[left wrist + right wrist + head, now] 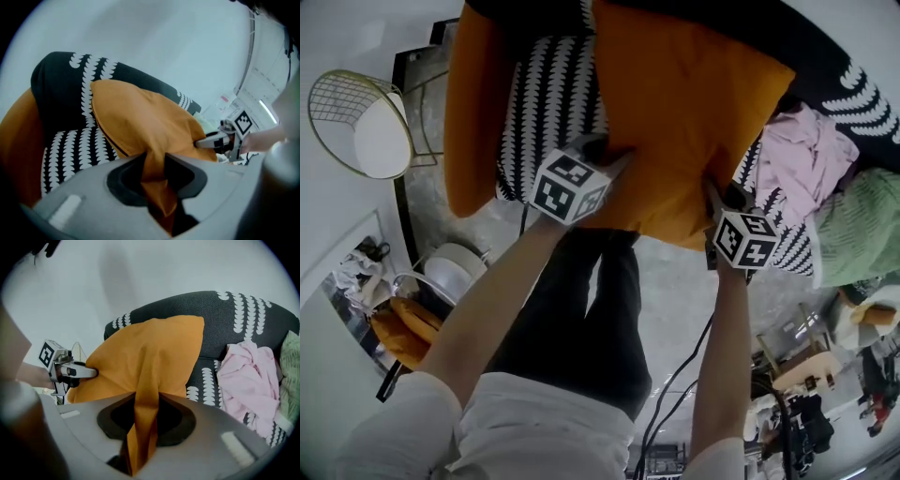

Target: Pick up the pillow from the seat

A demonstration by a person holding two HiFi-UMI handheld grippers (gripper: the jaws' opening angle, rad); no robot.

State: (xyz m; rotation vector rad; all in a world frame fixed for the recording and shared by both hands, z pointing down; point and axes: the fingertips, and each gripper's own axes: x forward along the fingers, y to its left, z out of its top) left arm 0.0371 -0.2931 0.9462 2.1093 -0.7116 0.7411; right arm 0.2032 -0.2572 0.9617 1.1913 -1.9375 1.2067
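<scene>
**Pillow (675,122) pinched at two spots, lift in hand**

The orange pillow is seen over the black and white seat (548,94), near its middle. A pink cloth (806,159) and a green cloth (862,230) are piled to its right. A fold of the pillow's near edge is pinched in the left hand-held gripper (153,165), whose jaws are squeezed narrow on the cloth. Another fold, further right, is pinched the same way in the right hand-held gripper (146,404). The near edge looks tipped up, so the lifting step seems to be under way. The far part may rest against the seat back, but that cannot be told for sure. Next, both hand-held grippers should be raised together and held tight, so that the pillow is not dropped. It should also be brought clear of the pink cloth.
</scene>
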